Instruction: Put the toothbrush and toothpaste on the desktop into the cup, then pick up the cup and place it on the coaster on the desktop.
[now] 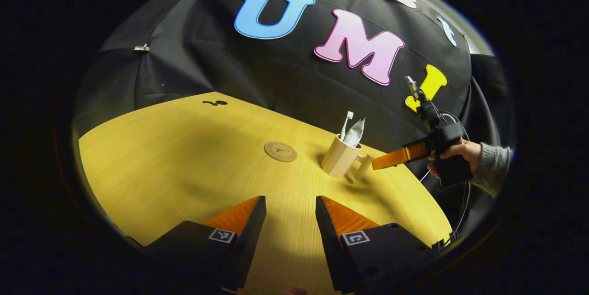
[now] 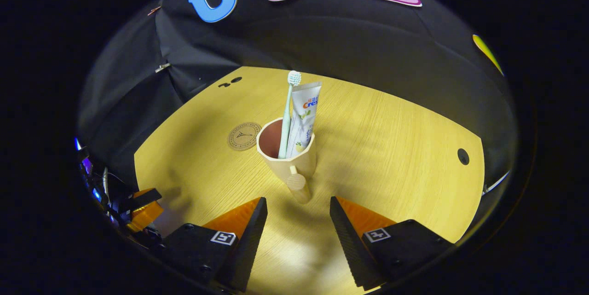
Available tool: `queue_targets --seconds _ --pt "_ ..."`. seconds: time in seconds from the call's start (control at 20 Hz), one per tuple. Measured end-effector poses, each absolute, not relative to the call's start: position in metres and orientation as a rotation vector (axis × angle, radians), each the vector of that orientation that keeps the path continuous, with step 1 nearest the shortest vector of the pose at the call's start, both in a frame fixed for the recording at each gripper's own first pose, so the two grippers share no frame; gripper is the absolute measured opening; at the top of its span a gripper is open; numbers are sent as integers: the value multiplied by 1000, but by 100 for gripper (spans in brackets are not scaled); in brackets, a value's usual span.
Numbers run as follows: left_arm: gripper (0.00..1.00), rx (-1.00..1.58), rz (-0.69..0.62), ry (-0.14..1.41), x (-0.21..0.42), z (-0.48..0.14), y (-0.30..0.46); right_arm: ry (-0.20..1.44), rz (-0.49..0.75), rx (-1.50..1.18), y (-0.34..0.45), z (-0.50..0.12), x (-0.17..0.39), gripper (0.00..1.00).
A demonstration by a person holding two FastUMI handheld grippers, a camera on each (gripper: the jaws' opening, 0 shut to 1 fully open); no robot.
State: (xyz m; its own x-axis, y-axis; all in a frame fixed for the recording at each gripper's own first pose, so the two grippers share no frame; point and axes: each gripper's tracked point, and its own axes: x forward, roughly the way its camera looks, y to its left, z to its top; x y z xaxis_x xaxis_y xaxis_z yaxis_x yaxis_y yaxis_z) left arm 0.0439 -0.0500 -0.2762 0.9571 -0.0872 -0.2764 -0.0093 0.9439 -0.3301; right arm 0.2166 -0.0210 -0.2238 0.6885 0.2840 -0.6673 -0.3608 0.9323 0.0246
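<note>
A beige cup point(image 2: 287, 157) with a knob-like handle point(image 2: 297, 183) stands upright on the wooden desktop point(image 2: 391, 147). A pale toothbrush point(image 2: 287, 111) and a white toothpaste tube point(image 2: 303, 115) stand inside it. The round brown coaster point(image 2: 244, 136) lies flat to the cup's left, apart from it. My right gripper point(image 2: 294, 214) is open, its fingers just short of the handle, touching nothing. In the left gripper view the cup point(image 1: 339, 157) sits right of the coaster point(image 1: 280, 151), and the right gripper point(image 1: 384, 160), held by a hand, points at the handle. My left gripper point(image 1: 290, 212) is open and empty.
A small dark hole point(image 2: 463, 156) marks the desktop at the right, and dark spots point(image 2: 230, 82) lie near the far edge. The black cloth wall point(image 2: 322, 42) rises behind the desk. Cables point(image 1: 464, 203) hang off the desk's right side in the left gripper view.
</note>
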Motion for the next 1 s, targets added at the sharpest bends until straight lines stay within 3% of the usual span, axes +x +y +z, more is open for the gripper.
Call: queue_targets --seconds 0.7,0.75,0.8,0.85,1.0 --pt "70 -330 102 382 -15 -310 -40 878 413 -186 9 -279 273 84" --pt "70 -334 113 382 -15 -311 -39 887 395 -201 5 -285 275 91" --pt "70 -338 123 382 -15 -314 -38 905 391 -203 4 -288 274 71" --pt "70 -341 132 382 -14 -315 -37 921 391 -206 3 -289 272 71" --pt "70 -354 149 385 -14 -319 -34 885 376 -264 -6 -287 279 30"
